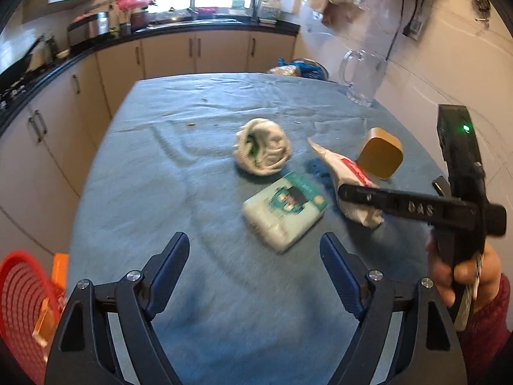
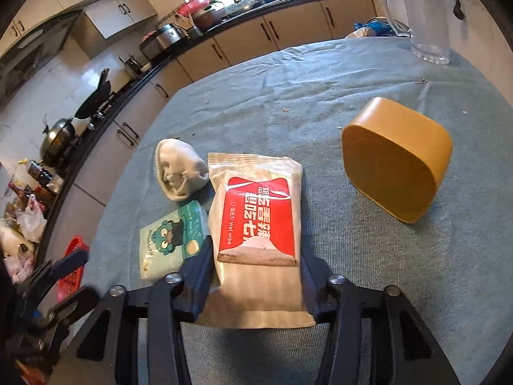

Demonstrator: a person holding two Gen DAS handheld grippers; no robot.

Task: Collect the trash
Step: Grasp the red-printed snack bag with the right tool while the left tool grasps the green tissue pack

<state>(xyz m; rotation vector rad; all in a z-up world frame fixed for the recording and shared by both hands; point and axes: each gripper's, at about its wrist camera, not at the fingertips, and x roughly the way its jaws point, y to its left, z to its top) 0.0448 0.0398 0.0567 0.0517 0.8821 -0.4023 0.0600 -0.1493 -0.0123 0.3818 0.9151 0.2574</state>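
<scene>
My right gripper (image 2: pixel 253 276) is shut on a white wet-wipe packet with a red label (image 2: pixel 256 224), held just above the blue tablecloth; the packet also shows in the left wrist view (image 1: pixel 346 173) under the right gripper (image 1: pixel 359 199). A green-and-white tissue pack (image 1: pixel 283 210) lies on the cloth ahead of my open, empty left gripper (image 1: pixel 255 250); it shows left of the packet in the right wrist view (image 2: pixel 173 240). A crumpled white wad (image 1: pixel 263 147) lies behind it, and shows in the right wrist view (image 2: pixel 179 173).
A tan rounded box (image 1: pixel 380 152) (image 2: pixel 397 160) stands on the cloth to the right. A clear glass pitcher (image 1: pixel 364 77) (image 2: pixel 423 16) stands at the far right corner. A red basket (image 1: pixel 27 304) sits off the table's near left edge. Kitchen counters run along the left and back.
</scene>
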